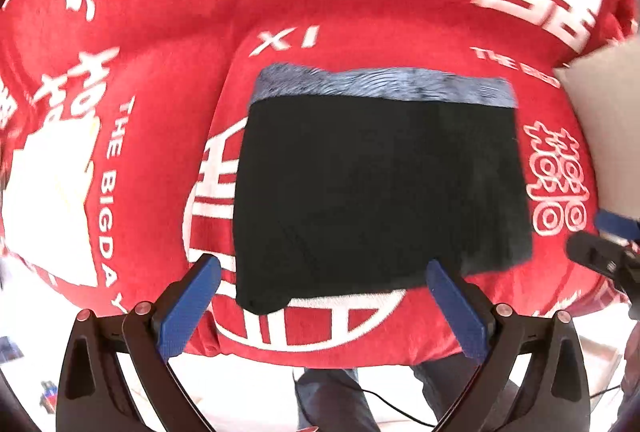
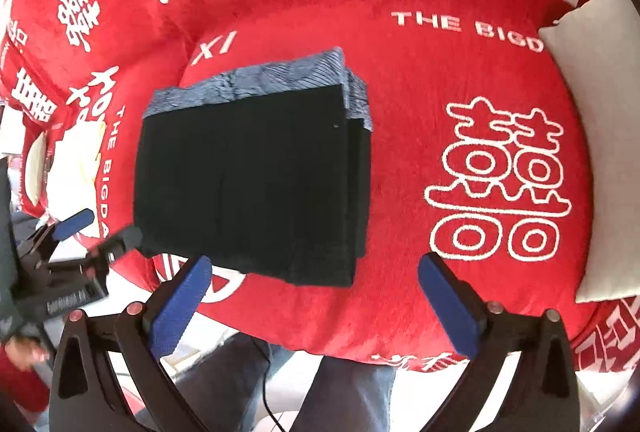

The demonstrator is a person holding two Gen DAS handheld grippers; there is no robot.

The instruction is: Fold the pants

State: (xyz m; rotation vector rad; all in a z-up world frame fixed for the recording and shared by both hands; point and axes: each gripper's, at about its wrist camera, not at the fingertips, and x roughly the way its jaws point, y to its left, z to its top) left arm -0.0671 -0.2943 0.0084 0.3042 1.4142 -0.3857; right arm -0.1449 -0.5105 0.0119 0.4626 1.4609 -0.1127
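Both grippers — left gripper [image 1: 324, 272], right gripper [image 2: 316, 270] — were spread, empty; pants [image 1: 380, 187] were left folded on red cushion [image 1: 180, 43] — apparently done.

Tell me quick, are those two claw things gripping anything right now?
Left gripper: open, holding nothing, above the folded pants.
Right gripper: open, holding nothing.

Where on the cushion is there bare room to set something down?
Right of the folded pants, the red cushion lies bare up to the white pillow. A bare strip runs behind the waistband. The left side is tighter: the seam and a white patch.
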